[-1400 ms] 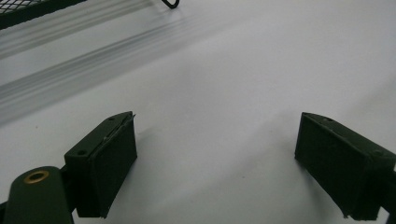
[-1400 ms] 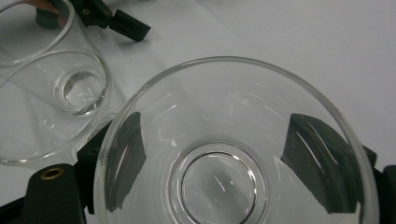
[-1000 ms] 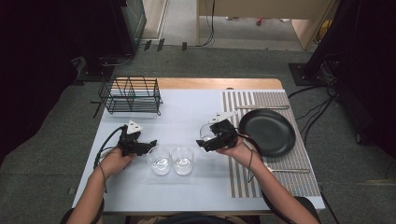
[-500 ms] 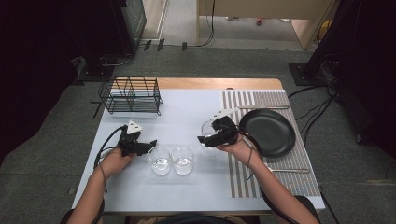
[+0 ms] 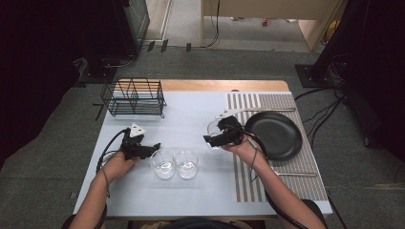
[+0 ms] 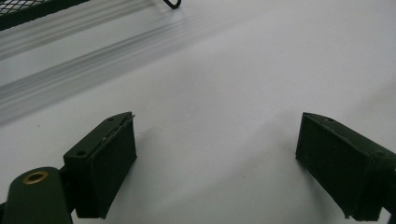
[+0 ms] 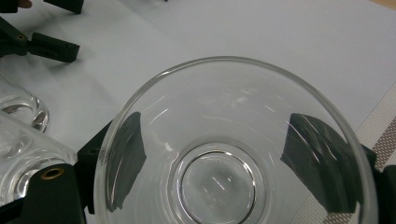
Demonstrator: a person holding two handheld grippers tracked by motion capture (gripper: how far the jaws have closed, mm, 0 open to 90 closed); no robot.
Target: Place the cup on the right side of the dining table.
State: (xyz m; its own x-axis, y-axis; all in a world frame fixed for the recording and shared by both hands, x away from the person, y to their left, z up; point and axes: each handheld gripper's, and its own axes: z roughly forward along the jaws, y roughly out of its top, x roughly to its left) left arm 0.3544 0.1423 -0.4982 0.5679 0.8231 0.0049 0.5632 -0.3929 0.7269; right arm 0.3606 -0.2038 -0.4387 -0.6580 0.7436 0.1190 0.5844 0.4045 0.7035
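A clear glass bowl point(image 7: 224, 98) sits between the jaws of my right gripper point(image 7: 217, 161), which is shut on it; both pads show through its wall. In the high view the right gripper point(image 5: 215, 139) holds this glass bowl point(image 5: 213, 129) just above the white table point(image 5: 191, 119), left of the black plate point(image 5: 273, 135). Two more clear glasses point(image 5: 164, 164) point(image 5: 186, 163) stand side by side near the front. Beside them to the left, my left gripper point(image 5: 154, 147) rests low over the table. In its own view the left gripper point(image 6: 217, 163) is open, with bare white surface between its jaws.
A black wire rack point(image 5: 133, 97) stands at the table's back left. The striped placemat point(image 5: 248, 176) on the right carries the plate, with cutlery point(image 5: 296, 174) near its front and another piece point(image 5: 260, 109) at its back. The other gripper's jaws point(image 7: 51, 46) show far left.
My right hand has shifted slightly towards the plate with the glass bowl still in its jaws. The left hand and the two standing glasses have not moved.
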